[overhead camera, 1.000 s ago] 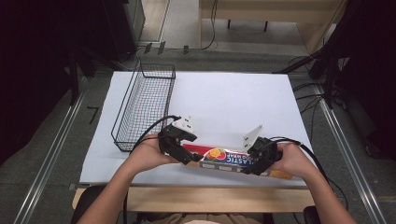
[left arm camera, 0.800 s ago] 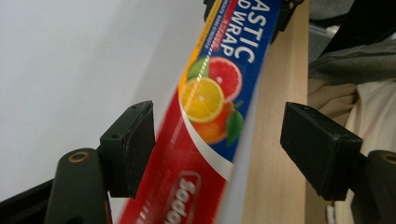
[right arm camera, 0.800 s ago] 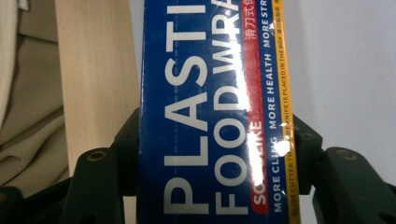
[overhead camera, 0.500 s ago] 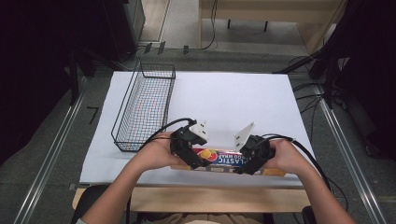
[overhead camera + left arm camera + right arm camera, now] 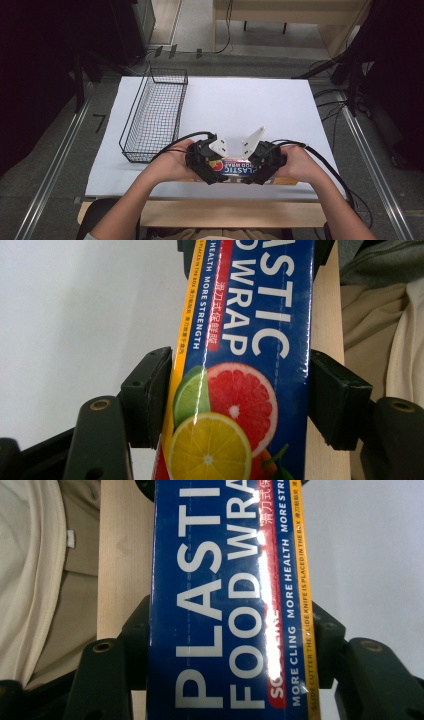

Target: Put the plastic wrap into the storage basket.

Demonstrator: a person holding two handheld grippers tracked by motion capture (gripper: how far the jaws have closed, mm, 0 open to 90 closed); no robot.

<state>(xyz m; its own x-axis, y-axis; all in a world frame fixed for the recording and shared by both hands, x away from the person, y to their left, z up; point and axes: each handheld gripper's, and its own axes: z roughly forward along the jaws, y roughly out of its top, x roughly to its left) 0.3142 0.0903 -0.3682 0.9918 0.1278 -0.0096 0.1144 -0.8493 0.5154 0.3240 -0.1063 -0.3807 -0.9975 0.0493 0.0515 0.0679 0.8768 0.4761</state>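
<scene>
Plastic wrap box (image 5: 240, 365) reads "PLASTIC FOOD WRAP", "MORE CLING MORE HEALTH MORE STRENGTH".

The left gripper (image 5: 206, 162) has just closed its fingers onto the plastic wrap box (image 5: 240, 170), now nearer the table's front edge.

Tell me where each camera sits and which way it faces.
High view: above the person's side, looking down the table; forearms, both hands show.
Left gripper view: on the left claw, looking along black jaws closed on the wrap box.
Right gripper view: on the right claw, likewise.
All share the box.
</scene>
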